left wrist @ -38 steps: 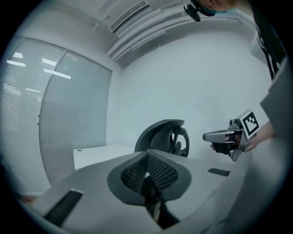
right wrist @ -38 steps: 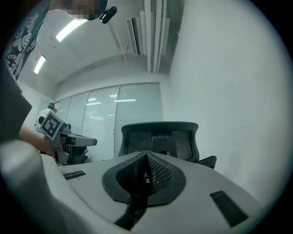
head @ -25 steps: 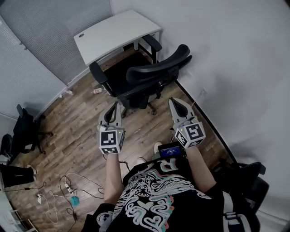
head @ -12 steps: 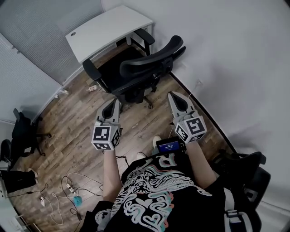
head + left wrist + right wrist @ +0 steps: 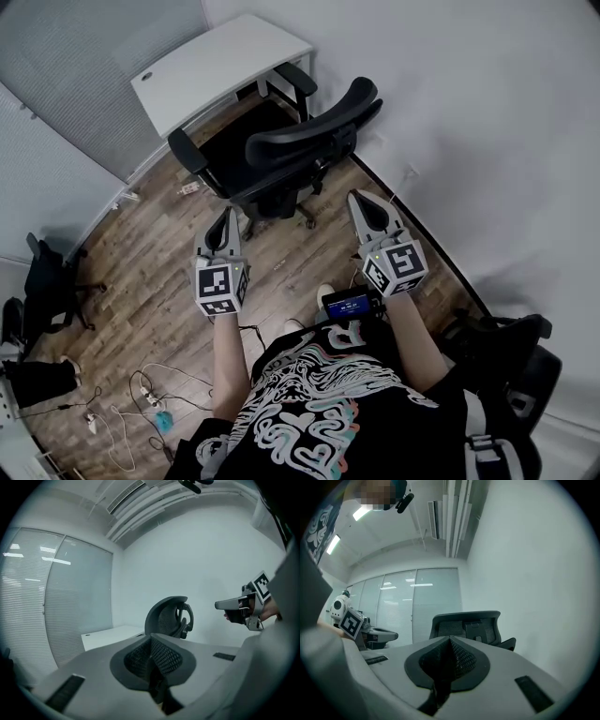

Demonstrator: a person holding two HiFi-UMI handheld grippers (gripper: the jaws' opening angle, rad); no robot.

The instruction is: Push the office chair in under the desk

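Two tools, both empty: left hand-held gripper has its jaws closed together with nothing between them, and right hand-held gripper is the same, narrow, pads meeting on nothing. Both are held out side by side, pointing toward the office chair, neither touching it. The chair is black and stands on the wood floor just in front of the white bench, backrest toward the person, seat toward the bench, close to the white wall. Can't tell whether the seat reaches under the bench top. Cables lie on the floor, lower left.
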